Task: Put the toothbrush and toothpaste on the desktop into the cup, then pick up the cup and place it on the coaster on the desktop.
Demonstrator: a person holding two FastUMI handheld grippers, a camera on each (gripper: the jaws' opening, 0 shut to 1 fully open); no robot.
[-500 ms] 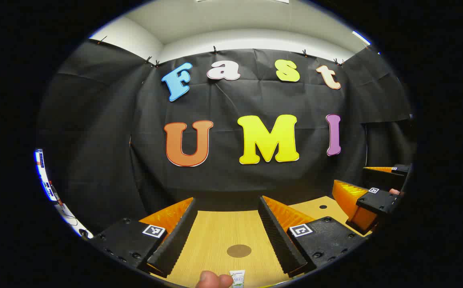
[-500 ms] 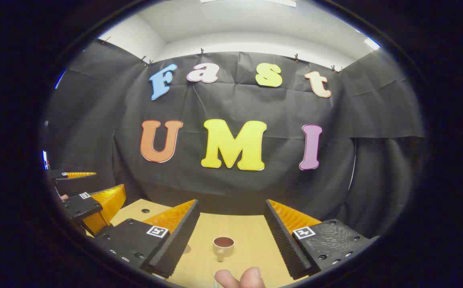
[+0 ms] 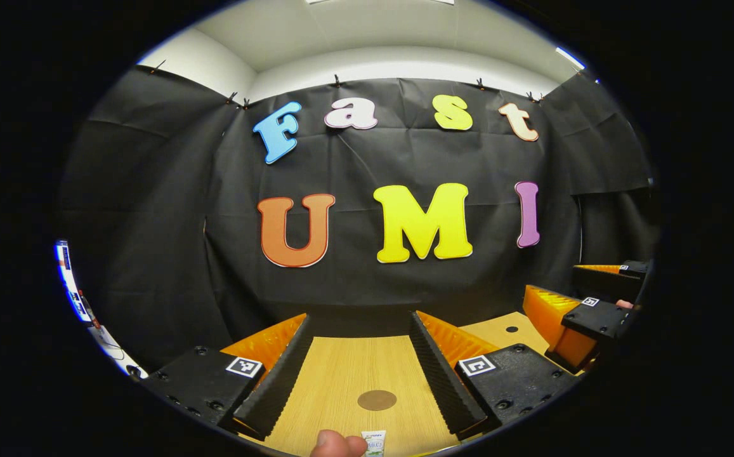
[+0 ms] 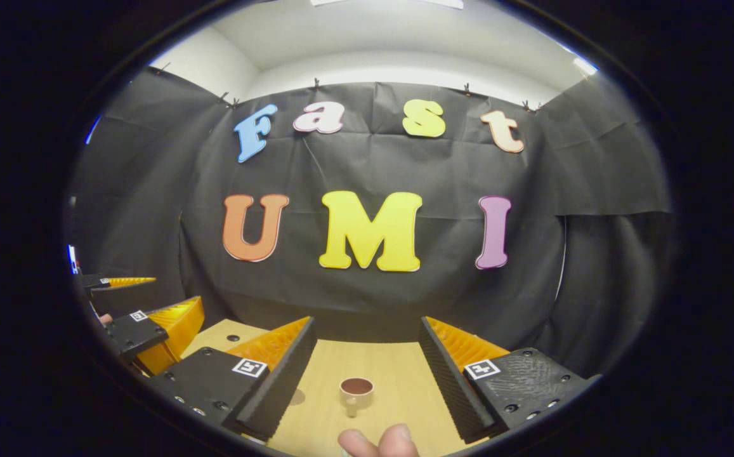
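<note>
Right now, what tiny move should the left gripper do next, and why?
Probably dip the left gripper toward the toothpaste. It is open and holds nothing, the tube lies just below it on the desktop, and the cup has no toothpaste in it.

In the left gripper view, the coaster (image 3: 377,400) lies flat on the table (image 3: 341,374), between the two fingers of the left gripper (image 3: 359,371). The toothpaste (image 3: 373,442) lies nearer than the coaster, just beside a fingertip (image 3: 336,444) on its left. The right gripper (image 3: 579,320) is off to the right. In the right gripper view, the cup (image 4: 356,392) stands on the table, with fingertips (image 4: 379,442) in front of it.
</note>
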